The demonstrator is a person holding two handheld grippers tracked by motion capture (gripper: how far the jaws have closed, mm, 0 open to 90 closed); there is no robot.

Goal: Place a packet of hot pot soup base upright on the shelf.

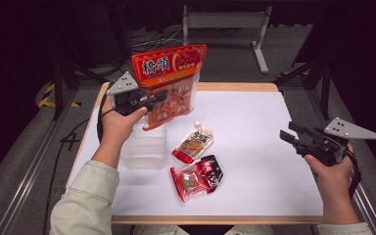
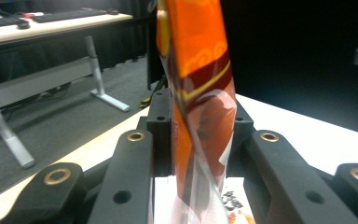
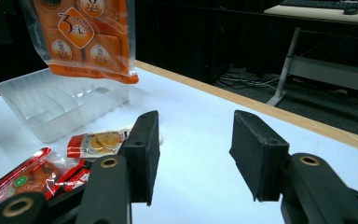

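Note:
A large orange-red snack bag (image 1: 169,68) hangs upright above the table's far left, and my left gripper (image 1: 157,96) is shut on its middle. In the left gripper view the bag (image 2: 200,93) stands edge-on, pinched between the two black jaws of my left gripper (image 2: 198,135). Below the bag sits a clear plastic tray (image 1: 144,147). My right gripper (image 1: 288,133) hovers open over the table's right side, nothing between its pads (image 3: 254,154). From there I see the bag (image 3: 86,37) above the tray (image 3: 60,102).
Two small packets lie mid-table: an orange-and-white pouch (image 1: 193,142) and a red-and-black packet (image 1: 198,176), also seen as the pouch (image 3: 98,142) and the red packet (image 3: 32,177). A white sheet (image 1: 259,117) covers the wooden table. Desk legs stand beyond.

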